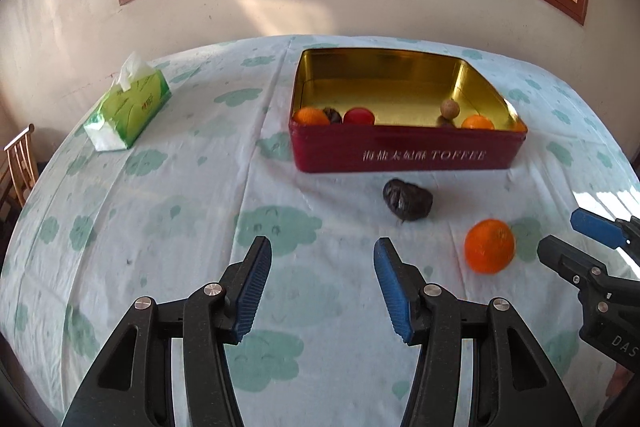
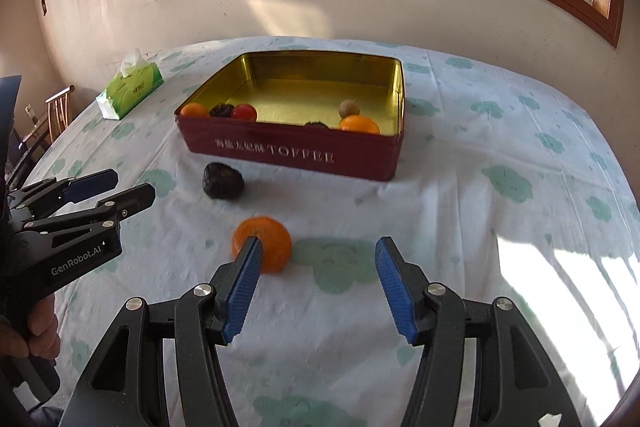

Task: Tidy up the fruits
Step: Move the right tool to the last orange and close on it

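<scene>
Tablecloth (image 1: 160, 227) bright; orange (image 2: 264, 245) partly behind right gripper (image 2: 316, 287) finger.

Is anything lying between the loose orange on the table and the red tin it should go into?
Partly. The dark fruit lies on the cloth between the orange and the red tin's near wall, apart from both. The right gripper, open and empty, has only bare cloth between it and the orange.

Tin (image 1: 404, 157) reads "TOFFEE"; left gripper (image 2: 116, 189) reads "GenRobot.AI".
</scene>
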Demonstrator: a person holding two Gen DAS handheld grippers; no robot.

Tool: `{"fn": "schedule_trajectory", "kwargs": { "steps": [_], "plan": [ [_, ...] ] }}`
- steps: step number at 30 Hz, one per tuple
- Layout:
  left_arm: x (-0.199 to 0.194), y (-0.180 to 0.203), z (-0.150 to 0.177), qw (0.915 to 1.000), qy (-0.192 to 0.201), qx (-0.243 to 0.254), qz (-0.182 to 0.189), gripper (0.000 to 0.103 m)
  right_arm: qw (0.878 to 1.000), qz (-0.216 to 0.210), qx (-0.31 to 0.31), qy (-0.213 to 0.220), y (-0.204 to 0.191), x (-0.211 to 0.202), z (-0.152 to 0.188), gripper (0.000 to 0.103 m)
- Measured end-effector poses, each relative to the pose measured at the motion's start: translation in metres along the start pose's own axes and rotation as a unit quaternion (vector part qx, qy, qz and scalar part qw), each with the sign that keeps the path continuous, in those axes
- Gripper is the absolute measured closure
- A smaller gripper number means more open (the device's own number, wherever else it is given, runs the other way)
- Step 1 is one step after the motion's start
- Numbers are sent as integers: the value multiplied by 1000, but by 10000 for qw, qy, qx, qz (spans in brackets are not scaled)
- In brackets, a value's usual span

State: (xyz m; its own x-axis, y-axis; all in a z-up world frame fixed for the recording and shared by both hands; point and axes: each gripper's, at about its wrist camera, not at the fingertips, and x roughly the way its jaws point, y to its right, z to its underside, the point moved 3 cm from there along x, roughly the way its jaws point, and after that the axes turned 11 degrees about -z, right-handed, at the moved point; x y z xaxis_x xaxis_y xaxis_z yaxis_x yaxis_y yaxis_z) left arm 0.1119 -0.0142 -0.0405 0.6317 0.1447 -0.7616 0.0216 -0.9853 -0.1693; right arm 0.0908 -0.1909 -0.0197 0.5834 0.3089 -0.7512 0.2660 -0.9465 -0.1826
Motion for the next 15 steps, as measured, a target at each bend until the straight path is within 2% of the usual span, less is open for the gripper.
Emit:
{"fn": "schedule_trajectory", "kwargs": {
  "steps": [6, 15],
  "plan": [
    [-4, -8, 27, 9999, -77, -100, -61, 48, 9998, -132, 138, -104, -6, 0, 27, 47],
    [1, -14, 37, 9997, -184, -121, -136, 48, 9996, -194, 45, -191, -21, 21, 22, 48]
  ]
}}
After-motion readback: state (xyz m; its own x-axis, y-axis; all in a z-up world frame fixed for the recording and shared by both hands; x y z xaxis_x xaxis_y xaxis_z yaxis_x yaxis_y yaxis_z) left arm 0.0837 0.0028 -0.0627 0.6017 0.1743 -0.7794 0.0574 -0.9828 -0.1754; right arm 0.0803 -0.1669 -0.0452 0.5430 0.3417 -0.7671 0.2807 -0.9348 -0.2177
